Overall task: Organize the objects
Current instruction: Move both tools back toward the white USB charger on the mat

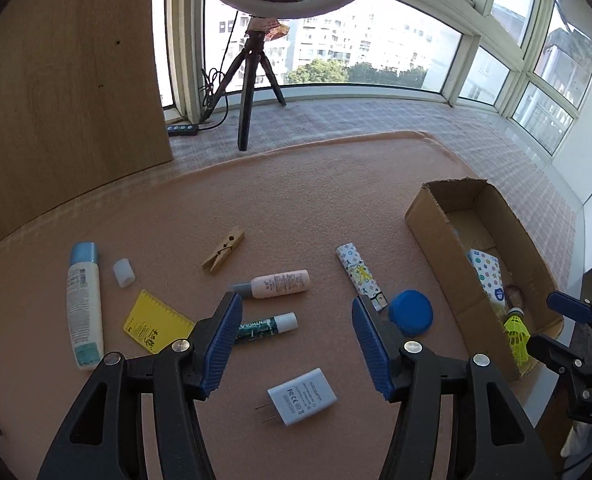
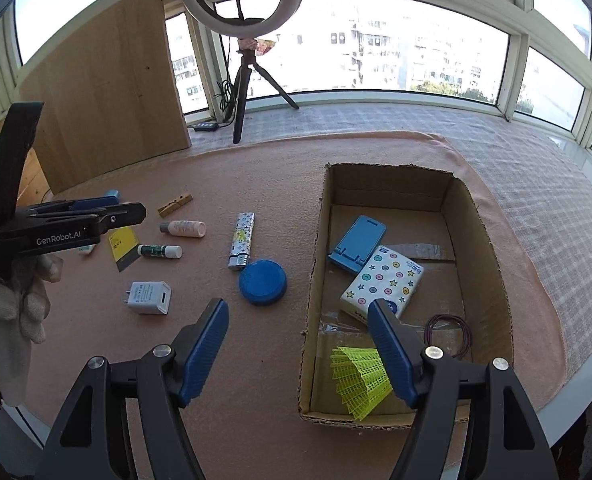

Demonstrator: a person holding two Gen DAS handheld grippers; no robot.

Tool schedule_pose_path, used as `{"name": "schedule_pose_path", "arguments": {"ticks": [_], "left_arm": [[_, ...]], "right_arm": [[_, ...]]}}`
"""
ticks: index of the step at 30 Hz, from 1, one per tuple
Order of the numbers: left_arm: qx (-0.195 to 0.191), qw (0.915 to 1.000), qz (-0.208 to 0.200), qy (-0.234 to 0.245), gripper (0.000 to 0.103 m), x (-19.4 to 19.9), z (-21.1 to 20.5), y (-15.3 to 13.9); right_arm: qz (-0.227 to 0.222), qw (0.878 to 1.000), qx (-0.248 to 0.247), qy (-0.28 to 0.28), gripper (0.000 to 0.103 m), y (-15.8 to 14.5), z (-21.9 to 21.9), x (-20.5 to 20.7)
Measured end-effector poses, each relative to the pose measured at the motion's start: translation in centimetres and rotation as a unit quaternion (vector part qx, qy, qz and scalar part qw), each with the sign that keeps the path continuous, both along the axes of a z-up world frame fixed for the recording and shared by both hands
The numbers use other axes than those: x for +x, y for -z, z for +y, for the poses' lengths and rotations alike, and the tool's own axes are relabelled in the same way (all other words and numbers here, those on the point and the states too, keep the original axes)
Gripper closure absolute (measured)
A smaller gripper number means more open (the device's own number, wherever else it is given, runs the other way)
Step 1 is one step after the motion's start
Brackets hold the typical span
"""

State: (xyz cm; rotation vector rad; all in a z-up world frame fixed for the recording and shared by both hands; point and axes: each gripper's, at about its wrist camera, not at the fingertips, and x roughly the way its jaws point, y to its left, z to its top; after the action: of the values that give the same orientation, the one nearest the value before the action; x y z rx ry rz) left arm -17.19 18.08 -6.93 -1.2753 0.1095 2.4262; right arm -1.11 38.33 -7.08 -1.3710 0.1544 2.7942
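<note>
Your left gripper [image 1: 296,344] hangs with its jaws apart and empty above the charger [image 1: 302,396] on the counter [image 1: 296,200]. Your right gripper [image 2: 298,348] gapes empty too, at the near edge of the cardboard box [image 2: 492,260], where the yellow shuttlecock [image 2: 360,376] lies inside.

My jaws wear ribbed blue rubbery pads [image 1: 221,344] on matt black plastic arms with bright metal rivets. Under them the desk is covered by a matt, fuzzy peach cloth [image 1: 296,200]. Between my left jaws lies a smooth white plastic charger [image 1: 302,396] with metal prongs. Right of them stands a rough corrugated cardboard box [image 2: 480,248]; ahead, a bare wooden clothespin [image 1: 223,255].
</note>
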Motion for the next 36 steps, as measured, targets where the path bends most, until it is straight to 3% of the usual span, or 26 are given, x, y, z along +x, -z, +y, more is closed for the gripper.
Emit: {"name": "schedule_pose_path", "arguments": {"ticks": [7, 13, 26, 30, 36], "left_arm": [[-0.006, 0.9977, -0.012, -0.067, 0.042, 2.0, -9.5, 0.8], [-0.006, 0.995, -0.015, -0.099, 0.042, 3.9, -14.1, 1.7], [0.013, 0.9942, -0.028, -0.102, 0.042, 5.0, -16.6, 2.9], [0.02, 0.9944, -0.021, -0.102, 0.042, 5.0, -16.9, 2.6], [0.029, 0.9942, -0.023, -0.101, 0.042, 4.6, -17.1, 3.1]], "right_arm": [[-0.015, 1.0, -0.01, -0.008, 0.035, 1.5, -3.4, -1.0], [-0.037, 0.999, -0.018, 0.014, 0.035, 3.0, -4.6, -1.6], [-0.1, 0.993, -0.067, -0.008, 0.035, 6.0, -8.2, -2.1], [-0.129, 0.99, -0.054, 0.005, 0.035, 8.0, -8.8, -1.8], [-0.126, 0.992, -0.025, -0.001, 0.035, 7.8, -10.0, -1.9]]}}
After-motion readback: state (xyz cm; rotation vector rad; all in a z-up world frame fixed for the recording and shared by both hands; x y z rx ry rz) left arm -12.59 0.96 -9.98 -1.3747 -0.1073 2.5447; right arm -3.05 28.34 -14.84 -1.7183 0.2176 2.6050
